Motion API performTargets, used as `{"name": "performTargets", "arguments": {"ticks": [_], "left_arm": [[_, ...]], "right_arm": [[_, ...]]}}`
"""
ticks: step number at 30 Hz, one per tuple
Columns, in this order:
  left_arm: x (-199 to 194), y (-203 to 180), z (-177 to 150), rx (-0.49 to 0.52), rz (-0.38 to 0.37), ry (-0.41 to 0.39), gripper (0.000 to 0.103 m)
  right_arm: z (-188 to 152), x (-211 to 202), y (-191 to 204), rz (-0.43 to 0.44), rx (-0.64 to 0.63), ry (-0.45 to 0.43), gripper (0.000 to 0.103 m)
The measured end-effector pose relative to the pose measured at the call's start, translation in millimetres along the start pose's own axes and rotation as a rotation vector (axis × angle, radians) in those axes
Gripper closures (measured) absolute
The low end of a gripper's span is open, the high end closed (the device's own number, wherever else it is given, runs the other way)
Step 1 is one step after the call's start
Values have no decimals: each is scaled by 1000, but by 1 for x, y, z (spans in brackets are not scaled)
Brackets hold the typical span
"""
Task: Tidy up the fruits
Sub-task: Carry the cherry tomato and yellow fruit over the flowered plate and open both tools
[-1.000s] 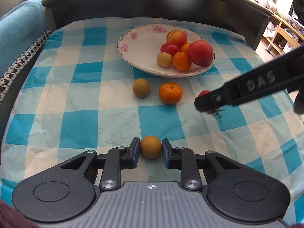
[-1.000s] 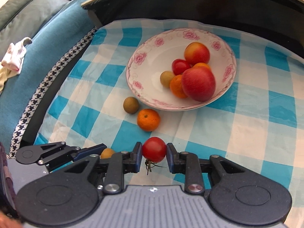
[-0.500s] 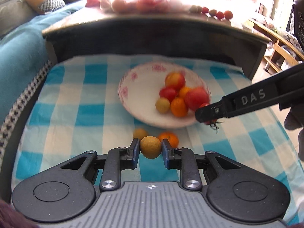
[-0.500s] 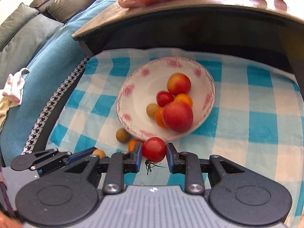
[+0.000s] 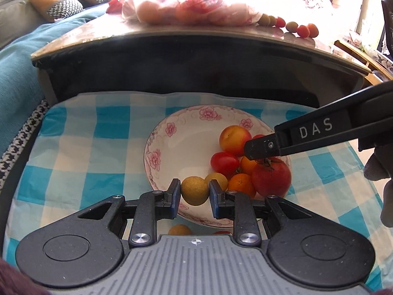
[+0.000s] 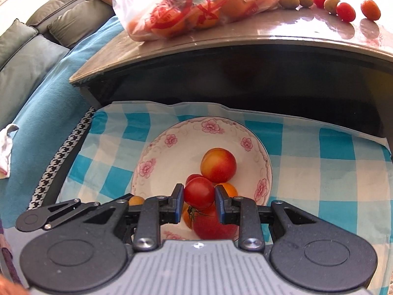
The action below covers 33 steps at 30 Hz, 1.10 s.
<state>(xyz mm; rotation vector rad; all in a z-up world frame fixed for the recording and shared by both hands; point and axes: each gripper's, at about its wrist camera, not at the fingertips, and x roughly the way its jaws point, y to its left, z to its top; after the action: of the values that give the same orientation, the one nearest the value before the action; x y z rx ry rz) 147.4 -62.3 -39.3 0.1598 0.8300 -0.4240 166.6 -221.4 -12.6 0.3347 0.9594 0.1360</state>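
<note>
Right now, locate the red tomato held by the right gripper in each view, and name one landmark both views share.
Left wrist view: the red tomato peeks out behind the right gripper at right of centre, over the floral plate, mostly hidden.
Right wrist view: low centre, clamped between the blue pads, stem hanging down.
Shared landmark: the yellow-red peach on the plate.

Checked cloth (image 5: 81,152) carries flowered bowl (image 5: 172,152).

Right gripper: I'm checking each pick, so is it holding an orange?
No, the right gripper is shut on a small red tomato with a green stem, held above the floral plate.
</note>
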Motion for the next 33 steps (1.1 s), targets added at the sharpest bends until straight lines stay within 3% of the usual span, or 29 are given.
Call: {"name": "performTargets", "arguments": {"ticks": [4, 9, 24, 33], "left_arm": [[4, 1, 1, -11, -4, 1, 71], [0, 6, 5, -39, -18, -7, 61], [-24, 15, 17, -75, -15, -64, 60], [-35, 19, 13, -83, 1, -67, 59]], "right_arm": [[2, 5, -3, 0, 13, -2, 74], [3, 6, -6, 8, 37, 1, 73], [9, -18, -2, 53, 58, -63, 72], [-4, -28, 13, 62, 13, -54, 72]]}}
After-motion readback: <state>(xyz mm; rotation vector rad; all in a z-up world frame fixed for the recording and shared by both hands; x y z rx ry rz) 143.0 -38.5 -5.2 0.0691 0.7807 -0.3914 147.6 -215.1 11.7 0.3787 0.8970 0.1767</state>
